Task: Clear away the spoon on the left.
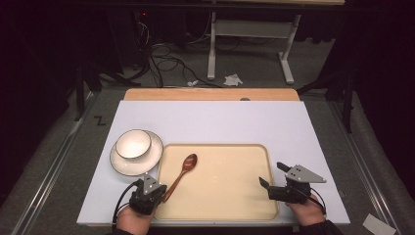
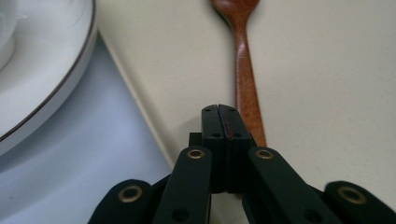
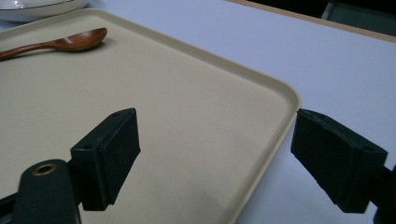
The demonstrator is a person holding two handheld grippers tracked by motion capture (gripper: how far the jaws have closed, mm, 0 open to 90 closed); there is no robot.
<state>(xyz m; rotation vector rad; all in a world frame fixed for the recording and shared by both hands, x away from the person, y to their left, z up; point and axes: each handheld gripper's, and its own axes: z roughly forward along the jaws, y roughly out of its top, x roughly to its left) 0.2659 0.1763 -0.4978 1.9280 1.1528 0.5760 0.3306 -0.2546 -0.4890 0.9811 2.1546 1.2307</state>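
A brown wooden spoon (image 1: 180,175) lies slanted on the left part of a beige tray (image 1: 220,196), bowl end away from me. My left gripper (image 1: 156,190) is over the tray's near left corner at the spoon's handle end. In the left gripper view, my left gripper (image 2: 219,112) has its jaws pressed flat together, and the spoon (image 2: 245,79) handle runs along their right side and passes under them. My right gripper (image 1: 273,174) is open, its jaws either side of the tray's right rim (image 3: 285,93), with nothing gripped.
A white bowl (image 1: 133,143) sits on a white plate (image 1: 147,164) just left of the tray, close to the left gripper. The tray rests on a pale sheet (image 1: 220,122) that covers the table. Cables and a table frame lie on the floor beyond.
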